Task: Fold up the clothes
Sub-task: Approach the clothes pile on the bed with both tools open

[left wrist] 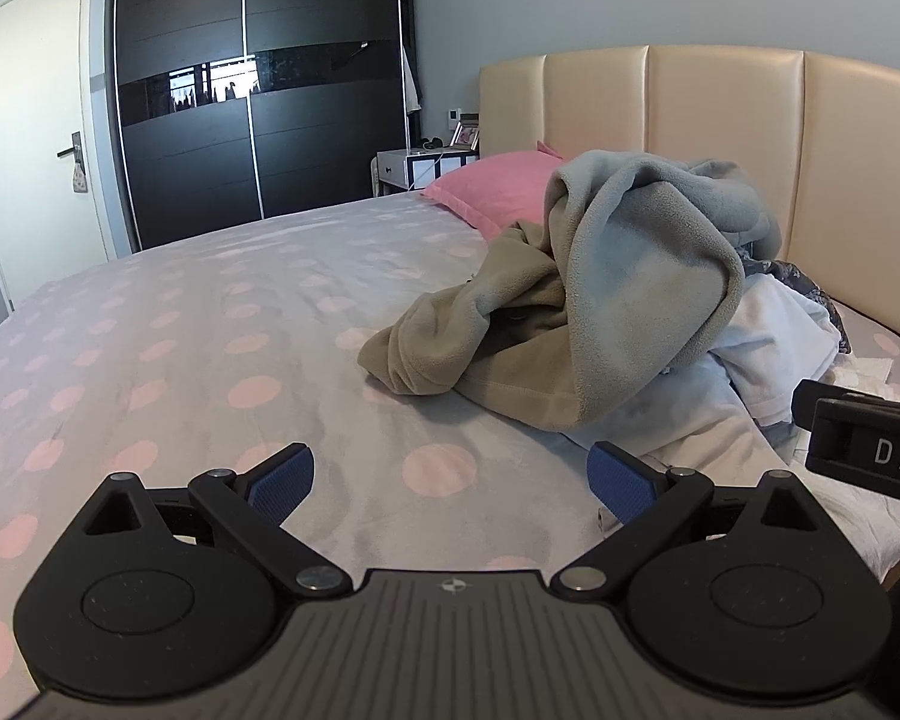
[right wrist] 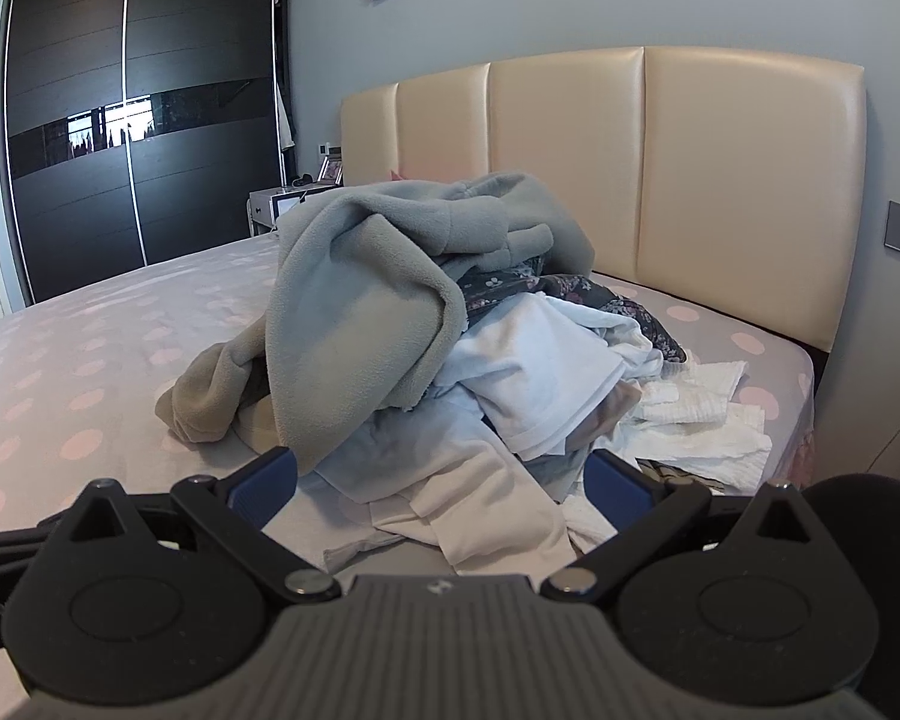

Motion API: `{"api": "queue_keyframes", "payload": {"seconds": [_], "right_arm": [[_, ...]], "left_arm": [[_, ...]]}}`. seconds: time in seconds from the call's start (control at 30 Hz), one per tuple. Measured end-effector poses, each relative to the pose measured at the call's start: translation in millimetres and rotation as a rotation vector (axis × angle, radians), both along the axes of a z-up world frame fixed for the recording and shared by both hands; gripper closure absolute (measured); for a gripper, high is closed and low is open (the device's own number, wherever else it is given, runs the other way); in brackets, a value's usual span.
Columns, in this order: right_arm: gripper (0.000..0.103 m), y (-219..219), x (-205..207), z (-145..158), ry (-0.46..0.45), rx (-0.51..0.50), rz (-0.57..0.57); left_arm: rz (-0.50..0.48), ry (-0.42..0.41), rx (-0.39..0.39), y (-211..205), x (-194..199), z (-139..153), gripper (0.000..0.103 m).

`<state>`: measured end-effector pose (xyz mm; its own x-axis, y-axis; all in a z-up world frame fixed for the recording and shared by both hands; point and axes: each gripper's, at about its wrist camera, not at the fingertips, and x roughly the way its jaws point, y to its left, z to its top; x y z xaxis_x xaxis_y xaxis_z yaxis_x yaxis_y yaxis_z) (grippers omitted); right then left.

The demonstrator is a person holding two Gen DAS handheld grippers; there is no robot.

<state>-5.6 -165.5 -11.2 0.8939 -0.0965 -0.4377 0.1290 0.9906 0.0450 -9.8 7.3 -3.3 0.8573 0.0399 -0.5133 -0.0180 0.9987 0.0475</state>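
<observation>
- Fleece, grey and nubbly, slumps over a beige fleece garment atop the heap near the padded cream headboard.
- Smooth white clothes and dark floral fabric lie beneath.
- Left gripper and right gripper both spread wide, holding nothing.
- Pink-dotted bedsheet; dark sliding wardrobe behind.
</observation>
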Motion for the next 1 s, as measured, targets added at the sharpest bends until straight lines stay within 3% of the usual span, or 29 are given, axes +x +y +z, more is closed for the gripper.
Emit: {"api": "queue_keyframes", "payload": {"seconds": [1.0], "right_arm": [[0.001, 2.9, -7.8, 3.1, -0.022, -0.009, 0.018]], "left_arm": [[0.015, 0.014, -0.023, 3.6, -3.5, 3.6, 0.003]]}}
